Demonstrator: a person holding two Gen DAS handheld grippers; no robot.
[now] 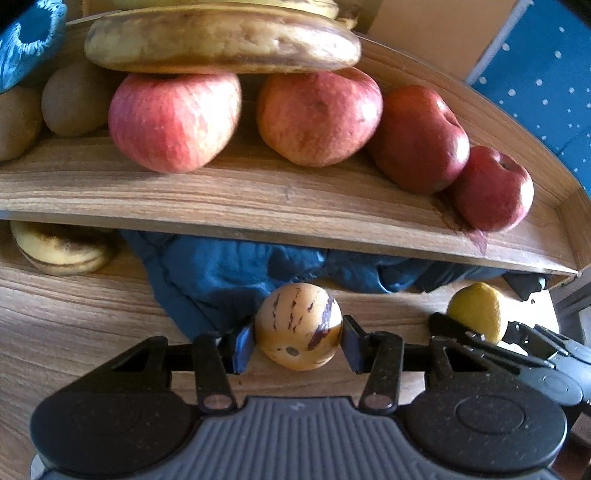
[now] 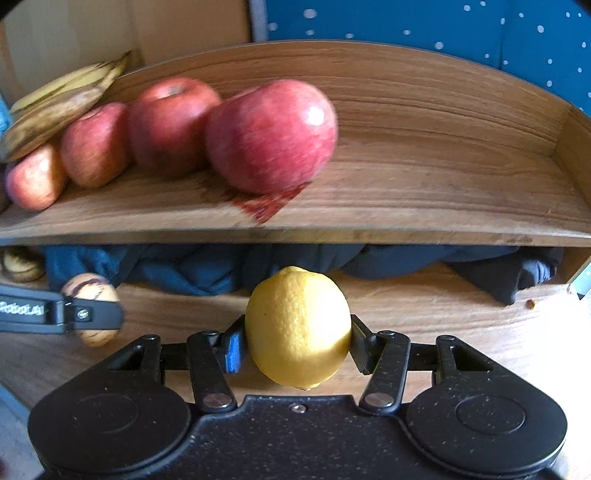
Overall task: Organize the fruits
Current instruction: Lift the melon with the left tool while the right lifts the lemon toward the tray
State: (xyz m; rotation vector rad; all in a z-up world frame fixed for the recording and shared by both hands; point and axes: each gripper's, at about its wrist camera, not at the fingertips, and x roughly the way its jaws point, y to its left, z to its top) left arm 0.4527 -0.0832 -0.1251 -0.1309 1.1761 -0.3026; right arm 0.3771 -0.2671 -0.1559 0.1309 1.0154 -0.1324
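My left gripper (image 1: 298, 341) is shut on a tan pepino melon with purple streaks (image 1: 297, 325), held just above the lower wooden surface (image 1: 74, 314). My right gripper (image 2: 298, 345) is shut on a yellow lemon (image 2: 297, 326); the lemon (image 1: 478, 310) and that gripper also show at the right of the left wrist view. On the raised wooden shelf (image 1: 258, 199) stand several red apples (image 1: 173, 120), with bananas (image 1: 221, 42) lying on top of them and kiwis (image 1: 74, 99) at the left. The nearest apple (image 2: 271, 134) sits mid-shelf in the right wrist view.
Under the shelf lies crumpled dark blue cloth (image 1: 229, 277) and another striped pepino (image 1: 61, 251) at the left. The shelf's right half (image 2: 443, 177) is bare wood with a raised back and side wall. A dotted blue fabric (image 2: 443, 26) hangs behind. A blue cover (image 1: 26, 40) sits top left.
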